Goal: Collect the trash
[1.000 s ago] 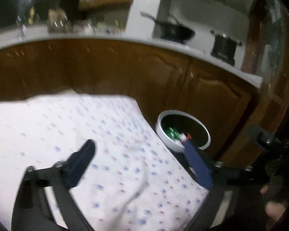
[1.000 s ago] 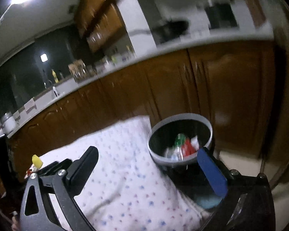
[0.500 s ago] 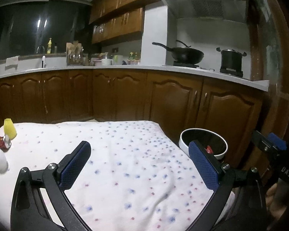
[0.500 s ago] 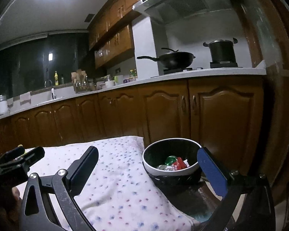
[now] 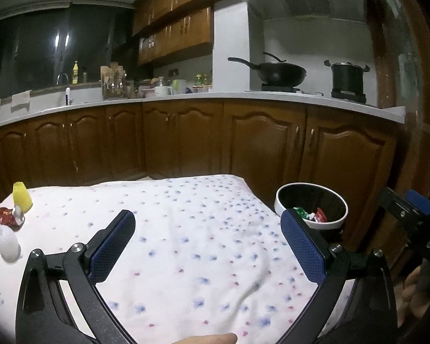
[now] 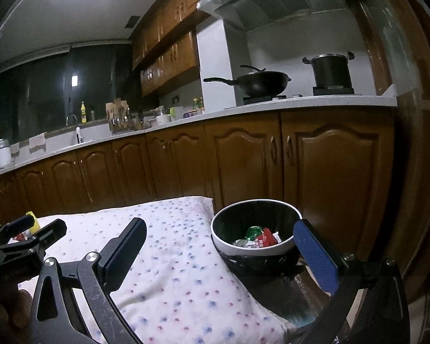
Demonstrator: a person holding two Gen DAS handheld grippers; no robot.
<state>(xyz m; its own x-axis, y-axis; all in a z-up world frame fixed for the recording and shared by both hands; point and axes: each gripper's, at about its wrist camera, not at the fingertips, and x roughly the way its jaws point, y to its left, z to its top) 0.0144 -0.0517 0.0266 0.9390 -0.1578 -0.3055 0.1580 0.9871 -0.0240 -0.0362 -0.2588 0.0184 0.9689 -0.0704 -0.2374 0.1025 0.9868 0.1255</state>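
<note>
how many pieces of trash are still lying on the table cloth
3, all at the cloth's far left edge in the left wrist view: a yellow cup, a crushed red can beside it, and a white cup nearer the camera. More may lie out of frame.

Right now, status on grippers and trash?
Left gripper open, empty. Right gripper open, empty. Three scraps left on the cloth's far-left corner; bin holds wrappers. Path clear.

I see a soft, wrinkled floral cloth beside a glossy white-rimmed bin, below varnished wooden cabinets shining under a smooth pale countertop.
</note>
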